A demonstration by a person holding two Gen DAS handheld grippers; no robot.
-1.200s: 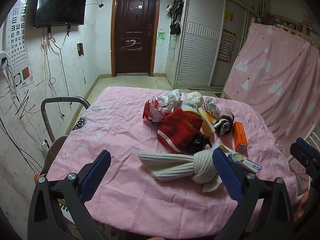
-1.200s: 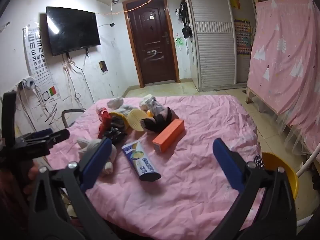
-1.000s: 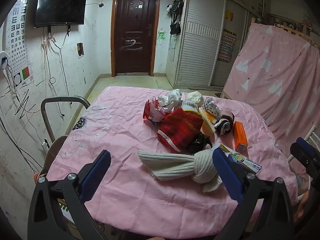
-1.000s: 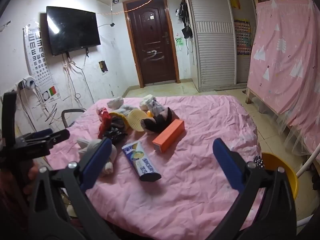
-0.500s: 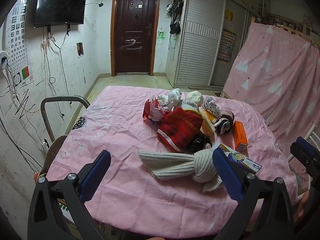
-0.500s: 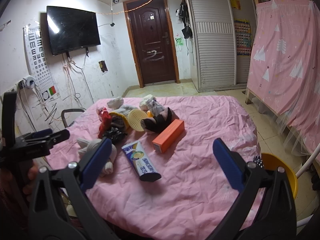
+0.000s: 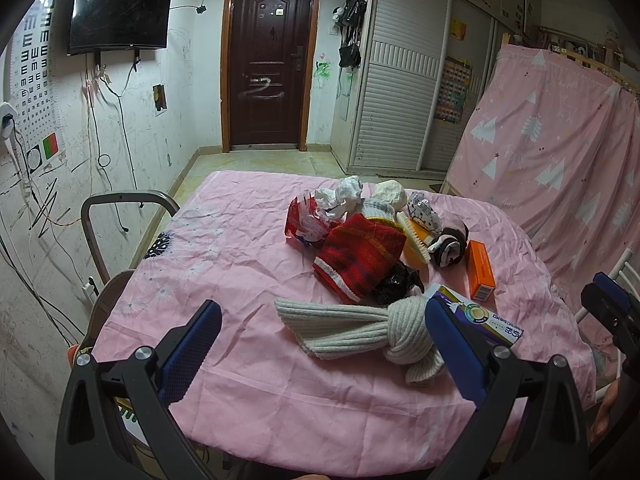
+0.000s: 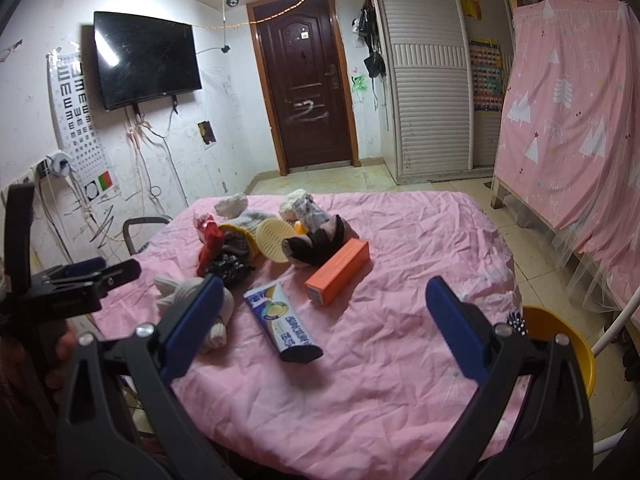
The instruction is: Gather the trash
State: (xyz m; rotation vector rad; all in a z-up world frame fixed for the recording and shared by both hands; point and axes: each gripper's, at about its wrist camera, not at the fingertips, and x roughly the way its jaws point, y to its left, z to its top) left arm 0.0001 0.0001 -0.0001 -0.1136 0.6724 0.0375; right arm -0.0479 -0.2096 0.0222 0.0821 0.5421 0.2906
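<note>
Nothing collected yet, as far as the frames show. You hold both grippers at the near edge of the table (image 7: 224, 396), above the pink cloth, touching nothing. Left gripper (image 7: 320, 346): jaws wide apart, empty. Right gripper (image 8: 320, 326): jaws wide apart, empty too.

All the trash sits in the pile mid-table, mixed with clothes. Likely trash: crumpled white paper (image 7: 340, 198) at the far side, red wrapper (image 7: 304, 226) just beside it, black plastic bag (image 7: 398, 282) wedged against the red knit (image 7: 360, 256), and another white wad (image 7: 390, 194) farther back. The orange box (image 8: 338, 266) and the toothpaste box (image 8: 282, 322) lie apart from the heap on your right side; trash or not, can't tell.

Not trash, by my read: the cream scarf (image 7: 360, 326) nearest your left gripper, the red knit, the dark socks (image 7: 448, 242), the yellow brush (image 8: 274, 238).

A yellow bin (image 8: 560, 344) stands on the floor off the table's right edge, close to your right gripper; probably the drop spot.

So the whole job is left: every pick and every drop. Your right gripper is closest to the boxes, your left to the scarf, with the bag just behind it.
</note>
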